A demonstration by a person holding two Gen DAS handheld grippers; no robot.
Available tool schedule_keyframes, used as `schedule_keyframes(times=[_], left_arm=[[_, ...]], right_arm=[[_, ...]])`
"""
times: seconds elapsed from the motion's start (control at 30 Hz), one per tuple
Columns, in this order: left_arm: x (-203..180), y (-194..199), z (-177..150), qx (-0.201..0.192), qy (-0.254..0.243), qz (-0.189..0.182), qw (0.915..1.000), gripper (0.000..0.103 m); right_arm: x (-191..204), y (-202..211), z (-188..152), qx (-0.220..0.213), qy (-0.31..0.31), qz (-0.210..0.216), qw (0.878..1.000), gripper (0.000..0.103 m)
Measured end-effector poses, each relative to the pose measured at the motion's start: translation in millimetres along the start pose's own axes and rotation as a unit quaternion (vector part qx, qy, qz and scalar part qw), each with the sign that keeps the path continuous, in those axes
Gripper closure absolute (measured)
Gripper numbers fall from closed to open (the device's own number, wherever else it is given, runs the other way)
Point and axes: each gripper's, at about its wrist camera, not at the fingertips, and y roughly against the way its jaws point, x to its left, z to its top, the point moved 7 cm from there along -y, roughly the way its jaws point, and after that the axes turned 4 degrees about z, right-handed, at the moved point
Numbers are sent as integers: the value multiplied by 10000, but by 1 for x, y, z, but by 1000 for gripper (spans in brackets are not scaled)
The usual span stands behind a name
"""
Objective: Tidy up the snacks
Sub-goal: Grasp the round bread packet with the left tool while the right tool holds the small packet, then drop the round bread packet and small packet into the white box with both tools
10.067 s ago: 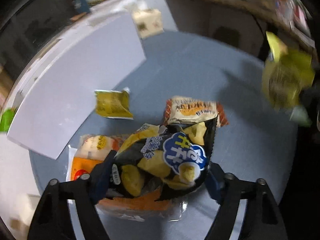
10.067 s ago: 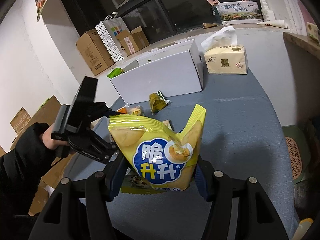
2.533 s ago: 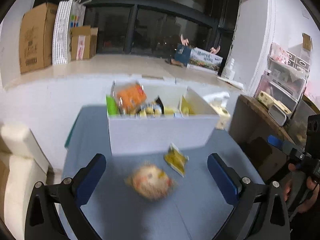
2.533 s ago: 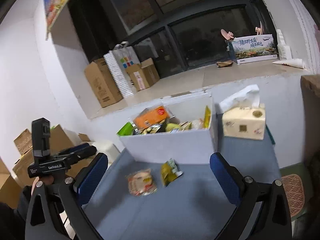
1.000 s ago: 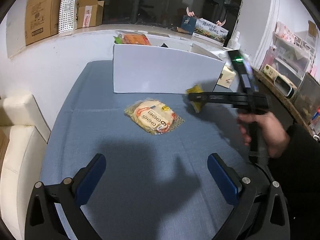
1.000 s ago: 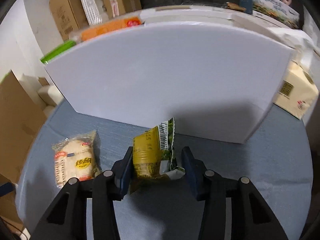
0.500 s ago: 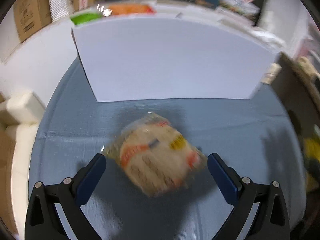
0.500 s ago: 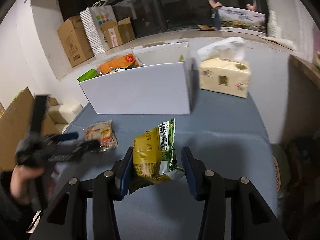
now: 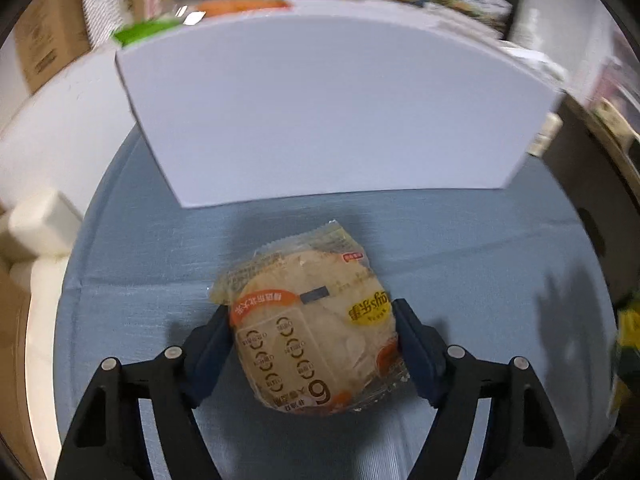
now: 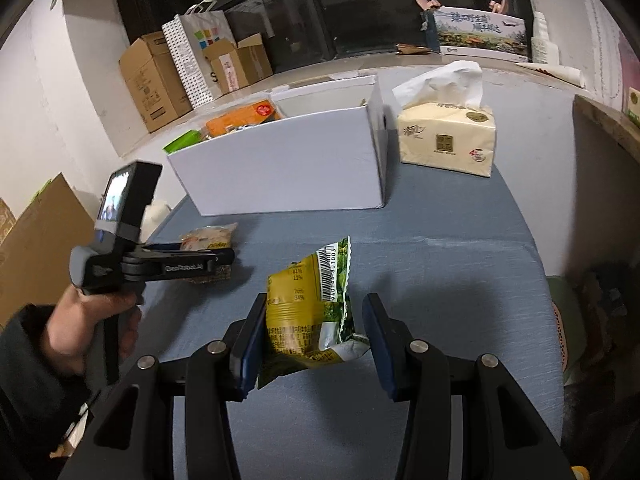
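- The left gripper (image 9: pixel 314 340) has its two blue pads pressed on the sides of the bun pack (image 9: pixel 312 332). It grips the pack, which sits low over the blue table (image 9: pixel 120 260); I cannot tell if it is off the cloth.
- The bun pack is roundish, with its long way pointing ahead toward the white box (image 9: pixel 332 108).
- The box stands right ahead of the left gripper, close by. Its tall front wall is in the way, so I think the pack must go up and over the rim.
- The right gripper (image 10: pixel 316 340) pinches a yellow-green bag (image 10: pixel 312 312) and holds it up over the table. The bag stands tall, with its bar code near the top.
- From the right gripper the box (image 10: pixel 280 168) is ahead and a bit left, farther off. The left gripper (image 10: pixel 224 258) is nearer to it.
- Orange and green packs (image 10: pixel 240 118) already poke out of the box.
- A tissue box (image 10: pixel 446 140) sits just beside the box, on its right.
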Motion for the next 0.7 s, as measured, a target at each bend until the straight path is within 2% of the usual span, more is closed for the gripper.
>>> schedule_keyframes(times=[0.1,0.23,0.37,0.47,0.57,0.7], left_arm=[[-2,27,-1,-293,-4,-277,9992,23],[-11,82,8,-903,-228,-510,9943,23],[-8,128,35,-1415,-169,-717,9872,23],[-4,161,63,-1828,-113,-807,9798,23],[8,182,100,-2139,-132,-736,9740,23],[31,181,140,-2269,-136,-625,9718,23]], right_arm=[[6,-1,-2,17,20,37,10000,52],[14,1,0,-19,102,67,9999,52],[27,1,14,-121,203,163,9996,52],[39,2,37,-256,371,232,9987,52],[52,3,73,-445,509,350,9971,52],[64,-5,121,-702,776,299,9941,52]])
